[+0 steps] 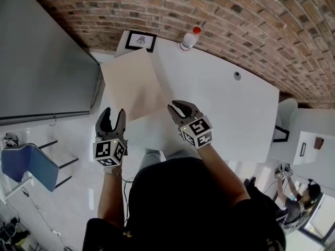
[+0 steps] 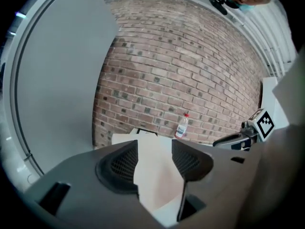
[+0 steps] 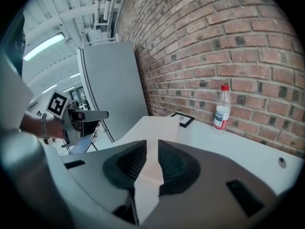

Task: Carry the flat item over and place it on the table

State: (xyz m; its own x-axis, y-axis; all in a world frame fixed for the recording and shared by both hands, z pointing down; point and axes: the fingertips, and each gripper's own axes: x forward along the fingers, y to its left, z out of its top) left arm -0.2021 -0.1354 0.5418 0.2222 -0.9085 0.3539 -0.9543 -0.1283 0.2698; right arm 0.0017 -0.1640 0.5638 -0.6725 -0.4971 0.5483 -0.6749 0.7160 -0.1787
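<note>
The flat item is a beige board point(image 1: 133, 85) lying on the left part of the white table point(image 1: 225, 103). Both grippers hang at its near edge, clear of it. My left gripper point(image 1: 111, 120) stands open off the board's near left corner; in its own view the board point(image 2: 157, 175) shows beyond the empty jaws of the left gripper point(image 2: 155, 161). My right gripper point(image 1: 180, 110) is over the near right corner. Only a narrow gap shows between the jaws of the right gripper point(image 3: 152, 163), with nothing in it, and the board point(image 3: 151, 178) lies below.
A plastic bottle point(image 1: 189, 38) and a small framed picture point(image 1: 140, 41) stand at the table's far edge by the brick wall. A grey panel point(image 1: 42, 61) stands to the left, with a blue chair point(image 1: 26, 163) below it. A round grommet point(image 1: 237, 75) sits in the tabletop.
</note>
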